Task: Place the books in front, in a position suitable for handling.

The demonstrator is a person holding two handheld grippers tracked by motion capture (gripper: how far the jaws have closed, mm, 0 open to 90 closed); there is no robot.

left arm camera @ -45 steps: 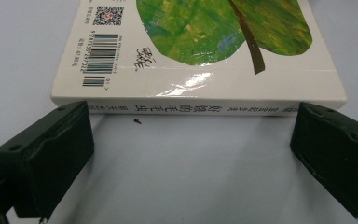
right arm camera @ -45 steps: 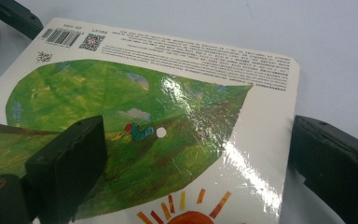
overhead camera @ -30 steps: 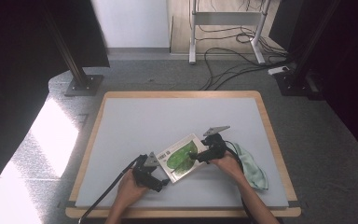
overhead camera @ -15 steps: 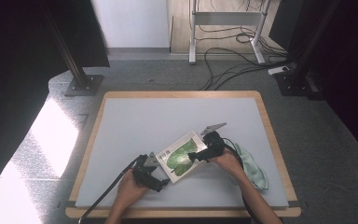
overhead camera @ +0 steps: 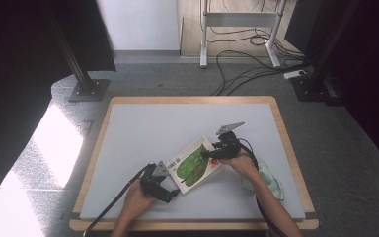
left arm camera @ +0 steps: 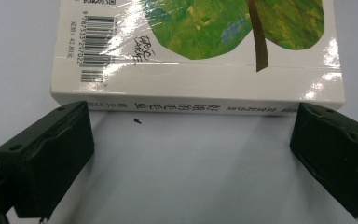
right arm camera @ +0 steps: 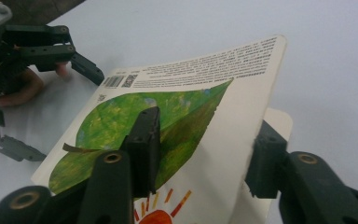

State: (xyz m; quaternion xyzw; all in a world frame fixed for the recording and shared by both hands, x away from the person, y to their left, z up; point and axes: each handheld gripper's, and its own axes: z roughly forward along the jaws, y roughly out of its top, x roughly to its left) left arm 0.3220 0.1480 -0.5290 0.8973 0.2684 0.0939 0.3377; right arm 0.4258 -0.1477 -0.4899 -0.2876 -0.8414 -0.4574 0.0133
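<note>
A book with a green leaf on its white cover (overhead camera: pixel 195 165) lies on the grey table. My left gripper (overhead camera: pixel 171 191) stands open at its near left side. In the left gripper view the spine (left arm camera: pixel 196 100) lies just beyond both jaws of the left gripper (left arm camera: pixel 191 140), apart from them. My right gripper (overhead camera: pixel 208 154) is at the book's right edge. In the right gripper view the raised cover (right arm camera: pixel 177 121) slants between the jaws of the right gripper (right arm camera: pixel 205 154), one above it and one below. These jaws have just been closing, with a gap still between them.
A pale green cloth (overhead camera: pixel 269 177) lies on the table under the right forearm. The table's wooden rim (overhead camera: pixel 192 100) frames the grey top. Stands and cables (overhead camera: pixel 246 64) sit on the floor beyond. The left gripper (right arm camera: pixel 51 46) and a hand (right arm camera: pixel 18 88) show at the book's far corner.
The right gripper's jaws have narrowed around the book's right edge, and it has shifted a little up the frame. The cover's right edge has come up. The left gripper has stayed put.
</note>
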